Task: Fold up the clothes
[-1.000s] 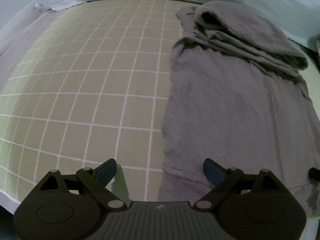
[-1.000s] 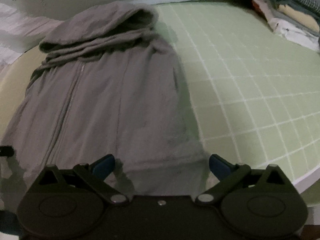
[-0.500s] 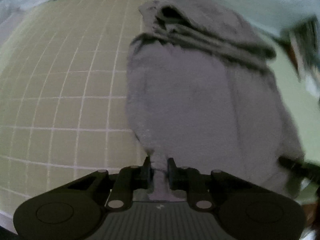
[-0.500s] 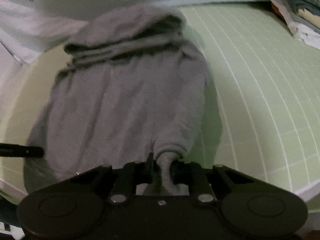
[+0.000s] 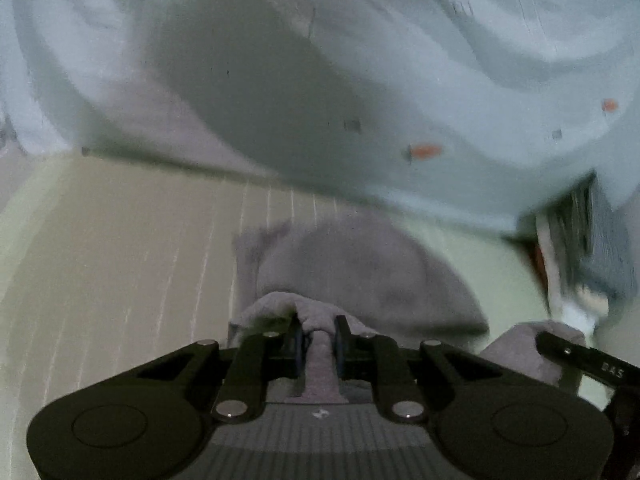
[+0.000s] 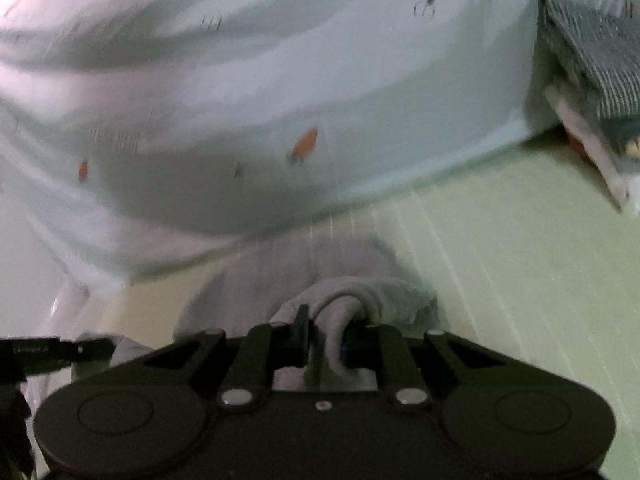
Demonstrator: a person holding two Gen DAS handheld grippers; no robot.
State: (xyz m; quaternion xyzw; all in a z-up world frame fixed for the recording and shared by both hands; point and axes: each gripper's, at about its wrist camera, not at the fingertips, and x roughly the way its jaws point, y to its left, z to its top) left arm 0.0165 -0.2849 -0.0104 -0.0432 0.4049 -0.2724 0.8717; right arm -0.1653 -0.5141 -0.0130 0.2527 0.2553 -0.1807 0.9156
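A grey hooded sweatshirt (image 5: 360,272) lies on the green checked bed sheet (image 5: 120,260). My left gripper (image 5: 318,346) is shut on a pinch of its hem, carried low over the garment near the hood end. My right gripper (image 6: 326,340) is shut on a roll of the same grey sweatshirt (image 6: 352,292), also near the hood end. The right gripper's tip shows at the right edge of the left wrist view (image 5: 580,360), and the left gripper's tip at the left edge of the right wrist view (image 6: 48,350). Most of the garment's body is hidden below the grippers.
A pale blue quilt with small carrot prints (image 5: 400,80) is heaped along the far side of the bed, close ahead; it also fills the top of the right wrist view (image 6: 280,80). A stack of folded clothes (image 6: 592,80) sits at the far right on the green sheet (image 6: 520,260).
Both grippers closed on the sweatshirt's bottom hem, then carried it forward over the garment toward the hood. The quilt now looms close ahead.
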